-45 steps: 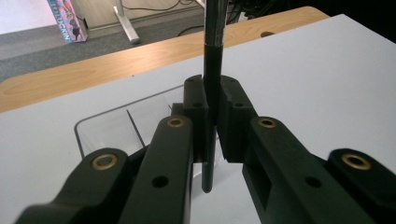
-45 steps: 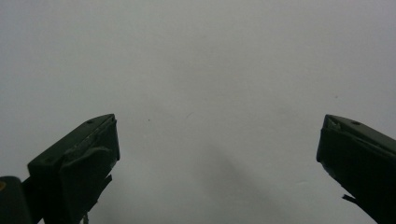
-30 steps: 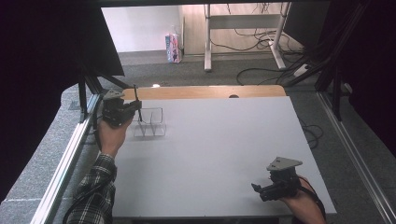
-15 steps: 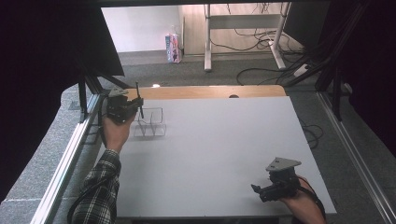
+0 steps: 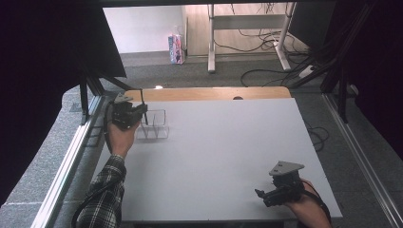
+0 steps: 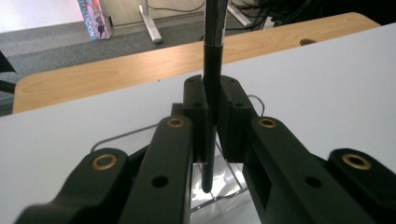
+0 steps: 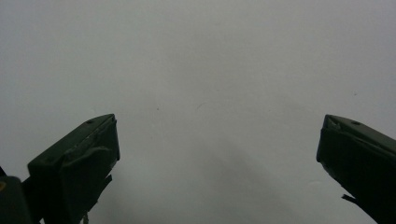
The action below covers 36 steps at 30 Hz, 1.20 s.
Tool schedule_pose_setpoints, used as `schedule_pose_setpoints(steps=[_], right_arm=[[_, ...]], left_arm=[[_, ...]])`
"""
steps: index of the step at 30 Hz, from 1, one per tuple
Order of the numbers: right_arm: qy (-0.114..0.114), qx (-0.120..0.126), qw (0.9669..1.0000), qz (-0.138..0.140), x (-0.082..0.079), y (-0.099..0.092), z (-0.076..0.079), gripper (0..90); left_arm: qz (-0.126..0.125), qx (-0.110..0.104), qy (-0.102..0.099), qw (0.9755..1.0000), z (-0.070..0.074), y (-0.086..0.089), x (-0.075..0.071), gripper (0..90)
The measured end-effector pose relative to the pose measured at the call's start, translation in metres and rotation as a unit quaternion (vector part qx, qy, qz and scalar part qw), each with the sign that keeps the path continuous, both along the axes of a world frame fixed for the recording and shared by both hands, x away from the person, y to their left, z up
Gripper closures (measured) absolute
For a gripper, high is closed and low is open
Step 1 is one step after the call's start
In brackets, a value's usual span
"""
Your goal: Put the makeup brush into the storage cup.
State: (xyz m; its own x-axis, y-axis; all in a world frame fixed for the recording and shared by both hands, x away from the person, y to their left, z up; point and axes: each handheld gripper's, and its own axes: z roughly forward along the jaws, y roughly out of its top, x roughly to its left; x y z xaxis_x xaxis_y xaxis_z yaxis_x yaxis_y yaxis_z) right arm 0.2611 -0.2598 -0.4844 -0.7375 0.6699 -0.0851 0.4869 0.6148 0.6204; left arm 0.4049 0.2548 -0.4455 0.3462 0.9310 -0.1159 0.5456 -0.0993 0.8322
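pen point(image 6: 212, 93) lower, upright in clamped left gripper point(image 6: 212, 100) over clear organiser point(image 5: 154, 124)

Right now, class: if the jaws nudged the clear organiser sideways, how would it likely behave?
The clear organiser looks thin-walled and holds nothing heavy, so probably light; on the smooth white table it would likely slide. Its low, wide shape suggests it would not tip easily.

Grey carpet point(image 5: 199, 73) is stretching beyond the white table point(image 5: 228, 147), cables point(image 5: 266, 71) trailing under a metal desk frame point(image 5: 247, 28)

The left claw point(image 6: 212, 116) was black with brass-ringed screw holes; the sleeve point(image 5: 102, 197) was black-and-white plaid; the right claw point(image 5: 259, 194) bore a grey three-cornered plate.
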Motion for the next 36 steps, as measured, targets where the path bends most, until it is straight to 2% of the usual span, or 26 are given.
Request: schedule_pose_setpoints(steps=[12, 25, 26, 30, 31, 32, 34, 35, 36], right_arm=[[0.001, -0.006, 1.0000, 0.003, 0.000, 0.001, -0.001, 0.0], [0.003, -0.011, 0.9999, 0.006, -0.001, 0.002, -0.002, 0.0], [0.003, -0.011, 0.9999, 0.006, -0.001, 0.002, -0.002, 0.0], [0.003, -0.012, 0.9999, 0.006, -0.001, 0.002, -0.002, 0.0], [0.003, -0.012, 0.9999, 0.006, -0.001, 0.002, -0.002, 0.0], [0.002, -0.014, 0.9999, 0.006, -0.001, 0.002, -0.002, 0.0], [0.000, -0.012, 0.9999, 0.004, -0.001, 0.002, -0.002, 0.0], [0.000, -0.012, 0.9999, 0.004, -0.001, 0.002, -0.002, 0.0], [-0.001, -0.012, 0.9999, 0.004, -0.001, 0.001, -0.002, 0.0]], left_arm=[[-0.004, 0.001, 0.011, 0.9999, -0.017, -0.003, -0.002, 83.1], [-0.013, 0.013, 0.017, 0.9997, -0.024, -0.007, -0.004, 82.3], [-0.010, 0.013, 0.014, 0.9998, -0.024, -0.007, -0.004, 80.0], [-0.006, 0.012, 0.008, 0.9999, -0.021, -0.007, -0.005, 60.7], [-0.005, 0.013, 0.007, 0.9999, -0.020, -0.008, -0.004, 60.7], [-0.003, 0.016, 0.006, 0.9999, -0.018, -0.007, -0.004, 50.4], [-0.002, 0.014, 0.005, 0.9999, -0.017, -0.007, -0.004, 42.3], [-0.002, 0.012, 0.007, 0.9999, -0.016, -0.006, -0.004, 42.3], [-0.007, 0.010, 0.009, 0.9999, -0.015, -0.005, -0.004, 35.2]])
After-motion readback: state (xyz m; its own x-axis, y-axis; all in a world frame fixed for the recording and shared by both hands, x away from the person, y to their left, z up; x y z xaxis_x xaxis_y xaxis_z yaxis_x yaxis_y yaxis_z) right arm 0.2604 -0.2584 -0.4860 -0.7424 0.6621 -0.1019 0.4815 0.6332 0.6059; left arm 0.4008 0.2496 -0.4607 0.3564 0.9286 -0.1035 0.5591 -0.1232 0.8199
